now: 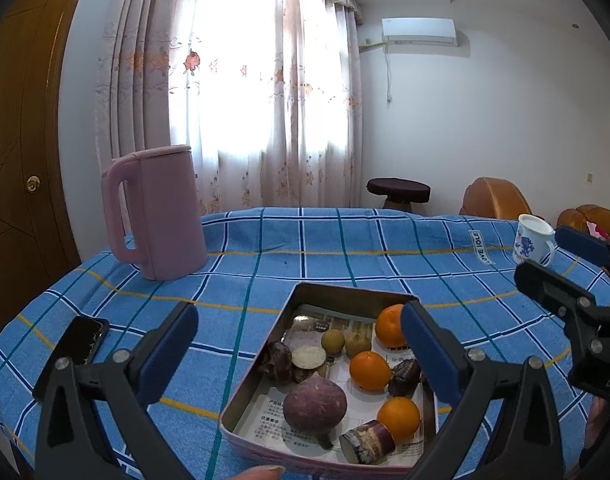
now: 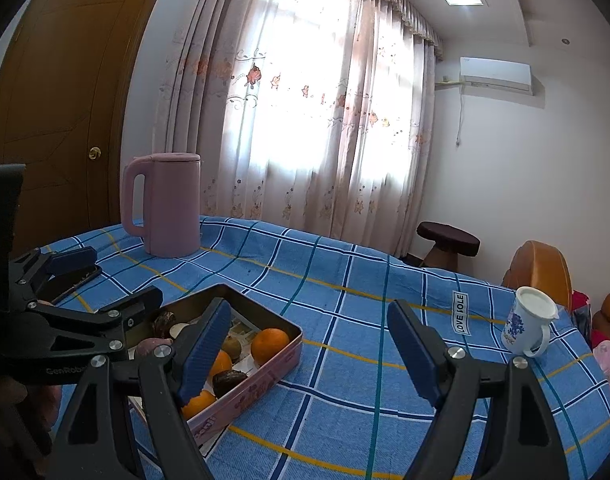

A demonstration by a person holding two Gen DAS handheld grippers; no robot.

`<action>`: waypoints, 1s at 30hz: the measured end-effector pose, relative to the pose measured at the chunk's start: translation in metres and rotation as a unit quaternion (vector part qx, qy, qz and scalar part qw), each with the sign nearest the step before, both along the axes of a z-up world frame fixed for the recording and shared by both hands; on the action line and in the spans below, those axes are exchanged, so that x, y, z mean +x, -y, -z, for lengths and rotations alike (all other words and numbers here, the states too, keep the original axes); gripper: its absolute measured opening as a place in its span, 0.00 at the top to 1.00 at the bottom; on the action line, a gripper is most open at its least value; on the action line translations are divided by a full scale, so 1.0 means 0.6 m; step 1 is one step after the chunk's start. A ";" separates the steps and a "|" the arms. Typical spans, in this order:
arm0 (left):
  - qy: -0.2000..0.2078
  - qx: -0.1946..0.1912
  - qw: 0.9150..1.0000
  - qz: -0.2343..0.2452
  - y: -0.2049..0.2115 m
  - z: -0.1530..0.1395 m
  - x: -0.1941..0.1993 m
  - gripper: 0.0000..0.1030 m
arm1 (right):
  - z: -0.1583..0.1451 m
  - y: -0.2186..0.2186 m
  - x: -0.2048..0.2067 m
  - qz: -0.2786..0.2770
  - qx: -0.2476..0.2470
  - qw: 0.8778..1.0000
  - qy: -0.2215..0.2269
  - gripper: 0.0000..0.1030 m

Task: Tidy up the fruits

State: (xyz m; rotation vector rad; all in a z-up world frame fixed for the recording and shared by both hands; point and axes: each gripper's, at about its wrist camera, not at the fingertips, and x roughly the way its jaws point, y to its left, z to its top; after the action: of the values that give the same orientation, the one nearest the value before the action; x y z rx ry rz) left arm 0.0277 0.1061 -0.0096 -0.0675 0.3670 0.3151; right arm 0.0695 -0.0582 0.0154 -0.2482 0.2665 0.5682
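On the blue checked surface (image 1: 345, 240), a phone (image 1: 75, 346) and pink kettle (image 1: 157, 212) sit left, the left tool (image 1: 299, 340) hangs released over the tin (image 1: 261, 352) holding the fruits (image 1: 369, 370), and the right tool (image 2: 309, 344) gapes empty beside it.

A table covered by a blue checked cloth (image 1: 345, 240) carried four things. A pink kettle (image 1: 161, 212) stood near the far left edge, a black phone (image 1: 81, 340) lay near the left edge, a white printed mug (image 1: 533, 240) stood toward the far right, and a rectangular tin of fruit (image 1: 265, 344) sat near the front edge.
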 end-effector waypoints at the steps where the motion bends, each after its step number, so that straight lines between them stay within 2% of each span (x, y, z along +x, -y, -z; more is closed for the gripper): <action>1: 0.000 0.000 1.000 0.000 -0.001 0.000 -0.001 0.00 | 0.000 0.000 0.000 0.000 0.000 1.000 0.000 0.21; 30: 0.005 0.018 1.000 -0.002 0.018 -0.006 0.000 0.00 | 0.007 0.012 -0.007 0.007 0.000 1.000 -0.001 0.21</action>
State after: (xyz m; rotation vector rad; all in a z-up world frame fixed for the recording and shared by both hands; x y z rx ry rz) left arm 0.0278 0.0954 -0.0063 -0.0346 0.3517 0.3249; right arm 0.0652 -0.0653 0.0110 -0.2451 0.2693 0.5539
